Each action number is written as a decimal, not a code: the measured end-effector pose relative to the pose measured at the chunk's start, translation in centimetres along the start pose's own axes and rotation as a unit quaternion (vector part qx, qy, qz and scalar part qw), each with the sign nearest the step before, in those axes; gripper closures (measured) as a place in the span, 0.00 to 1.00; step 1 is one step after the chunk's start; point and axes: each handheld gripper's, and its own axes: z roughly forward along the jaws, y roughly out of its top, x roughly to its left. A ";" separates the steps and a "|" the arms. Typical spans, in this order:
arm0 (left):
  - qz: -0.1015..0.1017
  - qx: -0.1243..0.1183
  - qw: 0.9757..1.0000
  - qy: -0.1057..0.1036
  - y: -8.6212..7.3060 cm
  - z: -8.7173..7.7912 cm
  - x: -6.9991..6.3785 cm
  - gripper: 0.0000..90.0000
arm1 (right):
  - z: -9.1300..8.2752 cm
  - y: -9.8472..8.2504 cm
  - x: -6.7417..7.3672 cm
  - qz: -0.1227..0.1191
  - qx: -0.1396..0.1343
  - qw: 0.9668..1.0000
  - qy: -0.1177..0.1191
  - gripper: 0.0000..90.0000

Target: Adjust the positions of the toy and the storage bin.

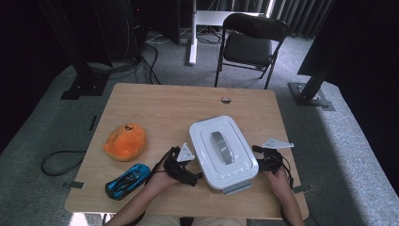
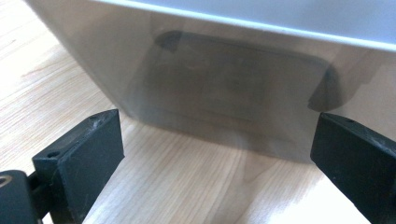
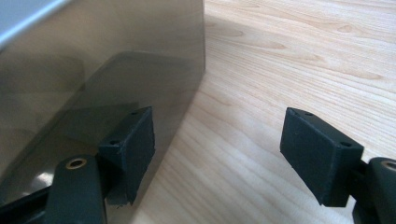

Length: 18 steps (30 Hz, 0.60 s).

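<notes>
2 grippers flank a white lidded storage box [image 1: 224,151] that sits on the wooden table [image 1: 160,106], near the person's edge of it, and the layout looks chosen for work on the box's sides: the left gripper [image 1: 196,176] comes in at the box's near-left corner, the right gripper [image 1: 256,151] at its right side, so each tool faces a wall of the box. In the left gripper view the jaws stand wide, 1 at each lower corner of the picture, with nothing between them but bare wood; the box wall [image 2: 233,84], translucent grey under a white lid rim, rises straight ahead of them and apart from the pads. In the right gripper view the jaws are also wide and grip nothing; the box wall [image 3: 93,74] lies just beside the left-hand pad, though whether they touch I cannot tell, while the other pad hangs over open table. My guess is that the hands are lining up on latches or on the lid's edge. Both forearms enter from the near edge, hands low and roughly level, tools angled inward toward the box. An orange plush toy [image 1: 125,141] and a blue toy car [image 1: 127,181] lie beyond the left gripper's outer side, well apart from the box.
</notes>
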 end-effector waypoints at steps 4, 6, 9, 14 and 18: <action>-0.003 -0.004 1.000 -0.017 0.1 0.3 -0.6 0.03 | 0.3 0.2 -0.9 0.007 0.001 1.000 0.009 0.28; 0.003 -0.003 1.000 -0.027 0.1 0.4 -0.9 0.03 | 0.4 0.2 -1.1 0.010 0.001 1.000 0.012 0.28; 0.010 0.000 0.999 -0.038 0.2 0.8 -1.3 0.03 | 0.4 0.3 -1.3 0.011 0.003 1.000 0.014 0.28; 0.008 0.000 0.999 -0.050 0.2 1.3 -1.8 0.03 | 0.6 0.5 -1.9 0.015 0.006 1.000 0.015 0.27; -0.004 -0.004 0.999 -0.046 -0.2 1.5 -1.8 0.03 | 0.3 0.6 -2.4 0.019 0.001 1.000 0.001 0.23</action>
